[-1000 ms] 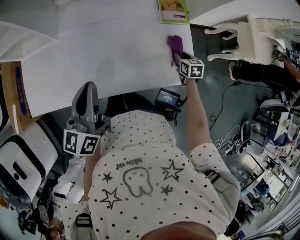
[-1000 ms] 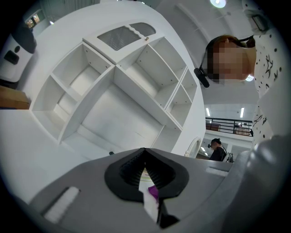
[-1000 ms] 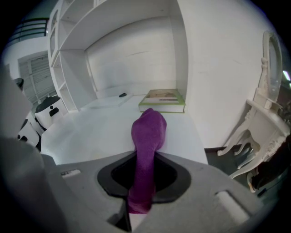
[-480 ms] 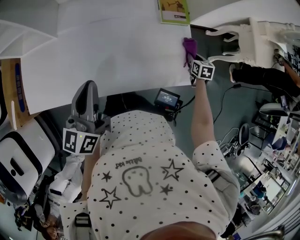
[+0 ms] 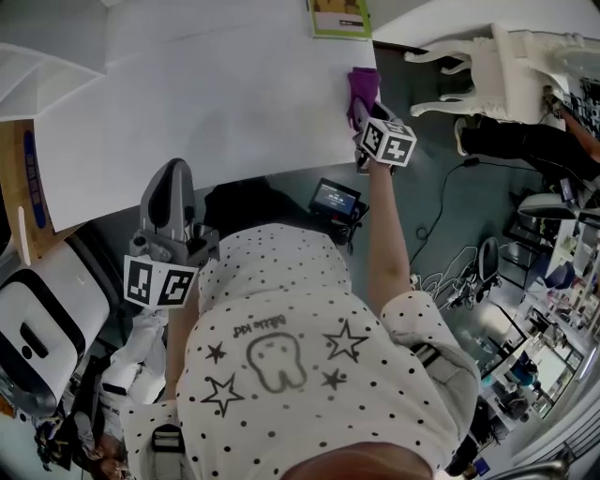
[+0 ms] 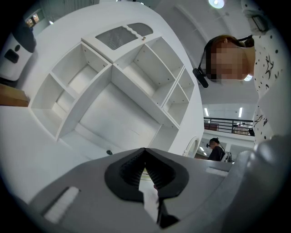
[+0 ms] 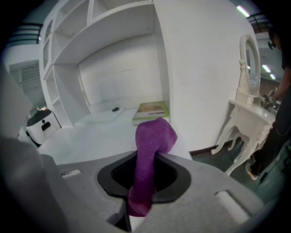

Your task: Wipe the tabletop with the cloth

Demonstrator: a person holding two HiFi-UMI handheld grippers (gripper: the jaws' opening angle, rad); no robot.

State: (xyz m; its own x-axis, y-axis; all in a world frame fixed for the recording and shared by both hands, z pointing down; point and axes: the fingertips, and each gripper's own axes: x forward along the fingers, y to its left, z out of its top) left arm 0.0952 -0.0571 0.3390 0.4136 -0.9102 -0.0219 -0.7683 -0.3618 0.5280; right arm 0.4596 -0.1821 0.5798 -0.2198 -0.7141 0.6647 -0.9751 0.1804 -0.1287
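In the right gripper (image 5: 364, 116), purple cloth (image 5: 362, 84) clamped tight, at the white surface (image 5: 206, 112) edge, green book (image 5: 337, 17) just ahead, left gripper (image 6: 145, 169) closed on nothing, off the surface

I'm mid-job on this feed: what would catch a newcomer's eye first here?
The purple cloth stands out most, clamped in the right gripper at the right edge of the white tabletop. A green book lies at the far edge just beyond it. The left gripper is shut and empty, held off the table near the person's body.
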